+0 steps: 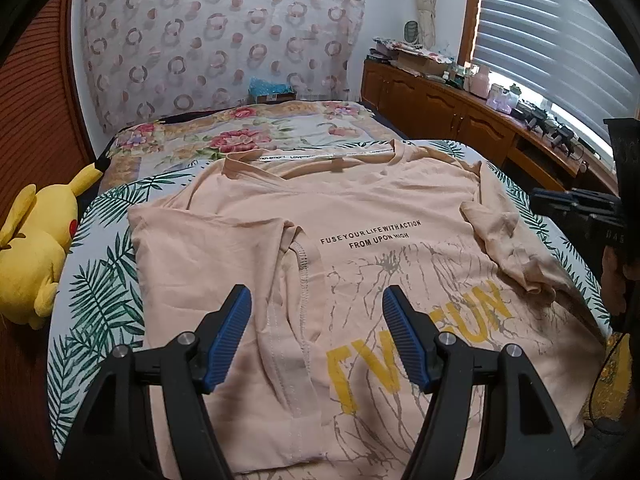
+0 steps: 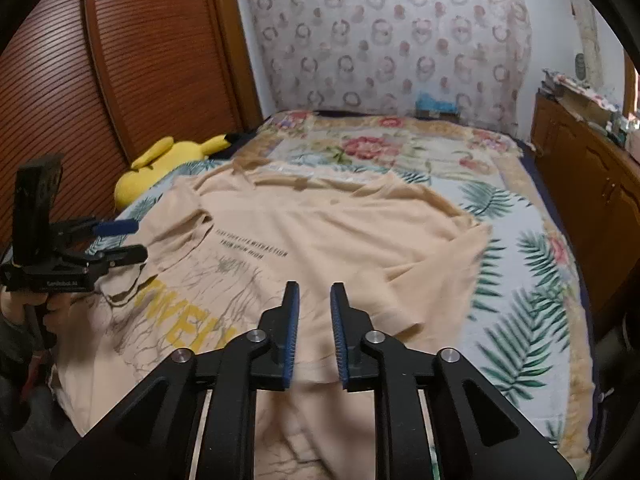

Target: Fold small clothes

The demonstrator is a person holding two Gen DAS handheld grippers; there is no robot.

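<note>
**A:** Start with the tongs. What are they doing?

**B:** The left gripper (image 1: pixel 316 312) hangs over the near part of the T-shirt (image 1: pixel 360 216) with its blue pads spread wide and nothing between them. Below the gap lies the folded-in left sleeve (image 1: pixel 296 280), its stitched hem showing.

**A:** And the other one?

**B:** The right gripper (image 2: pixel 315 312) has its pads parted by a narrow gap (far narrower than the left's). No cloth is pinched there; the shirt's fabric lies beneath it, not touching the pads as far as I can see.

**A:** Can each camera see the other tool?

**B:** Yes. In the right wrist view the left gripper sits at the far left edge, held by a hand (image 2: pixel 44 312), jaws apart above the shirt's edge. In the left wrist view the right one is only a dark shape at the right edge, and its jaws cannot be made out from there.

**A:** Where is the shirt itself?

**B:** Spread flat on a leaf-print sheet (image 1: pixel 104 292) on the bed, collar (image 1: pixel 320 160) away from the tools, hem toward them. It is peach, with small black lettering across the chest and large yellow letters (image 1: pixel 400 352) lower down. The right sleeve (image 1: pixel 512 248) lies rumpled over the body of the shirt.

**A:** And around it?

**B:** A floral blanket (image 1: pixel 248 136) lies beyond the collar. A yellow plush toy (image 1: pixel 36 248) rests at the left edge of the bed, beside a slatted wooden wardrobe (image 2: pixel 120 80). A wooden cabinet (image 1: pixel 440 112) with clutter on top stands on the right, under a window blind (image 1: pixel 552 28).
</note>
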